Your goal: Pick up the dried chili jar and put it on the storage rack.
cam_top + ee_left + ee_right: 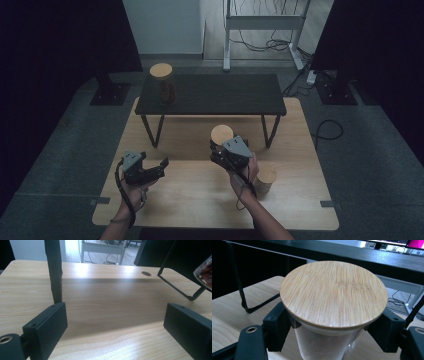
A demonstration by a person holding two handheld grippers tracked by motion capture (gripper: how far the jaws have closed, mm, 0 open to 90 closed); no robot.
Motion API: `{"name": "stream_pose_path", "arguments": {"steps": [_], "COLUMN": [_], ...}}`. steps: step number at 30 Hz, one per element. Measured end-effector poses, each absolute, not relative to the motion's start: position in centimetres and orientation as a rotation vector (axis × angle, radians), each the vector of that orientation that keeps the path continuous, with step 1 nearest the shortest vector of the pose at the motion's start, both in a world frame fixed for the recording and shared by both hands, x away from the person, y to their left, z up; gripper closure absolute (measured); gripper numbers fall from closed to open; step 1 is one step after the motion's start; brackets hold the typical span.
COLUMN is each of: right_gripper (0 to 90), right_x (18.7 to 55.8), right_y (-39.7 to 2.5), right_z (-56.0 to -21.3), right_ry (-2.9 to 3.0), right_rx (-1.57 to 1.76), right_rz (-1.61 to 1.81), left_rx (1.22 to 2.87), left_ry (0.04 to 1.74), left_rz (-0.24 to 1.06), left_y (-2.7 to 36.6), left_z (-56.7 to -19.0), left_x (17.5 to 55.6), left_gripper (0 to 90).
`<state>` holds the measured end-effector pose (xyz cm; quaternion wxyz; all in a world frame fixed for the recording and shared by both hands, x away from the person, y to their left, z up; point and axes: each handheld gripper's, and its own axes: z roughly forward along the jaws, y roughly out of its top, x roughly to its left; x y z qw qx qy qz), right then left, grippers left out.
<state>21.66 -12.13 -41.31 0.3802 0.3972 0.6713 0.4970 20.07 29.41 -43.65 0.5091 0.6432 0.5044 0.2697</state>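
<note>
The jar (329,315), a clear glass cylinder with a round, fine-grained bamboo lid, stood near the middle of the bench (200,200), just in front of the shelf (210,95); the right gripper (225,150) clamped it just under the lid rim, one black jaw on each side, probably because the glass wall gives a firmer seat than the overhanging lid. The left gripper (150,167) was held low over bare pale wood with its jaws wide apart and empty. A second jar (163,82) stood on the dark, thin-legged shelf, and a third (265,180) just right of the right hand.

The right claw (332,332) clamps a glass jar (324,345) just beneath its round bamboo lid (333,293).
</note>
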Motion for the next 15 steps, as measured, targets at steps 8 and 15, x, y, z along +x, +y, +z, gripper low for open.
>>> {"name": "stream_pose_path", "arguments": {"steps": [8, 15], "right_gripper": [25.6, 25.6], "right_x": [21.73, 21.78], "right_y": [-11.99, -11.94], "right_z": [-40.75, -40.26], "right_ry": [1.712, 1.705], "right_rx": [1.005, 0.996], "right_rz": [1.271, 1.274], "left_rx": [1.546, 1.545], "left_ry": [1.213, 1.214], "left_rz": [0.651, 0.652], "left_y": [29.45, 29.49], "left_z": [-43.59, -43.57], "left_x": [20.0, 19.99], "left_gripper": [4.6, 4.7]}}
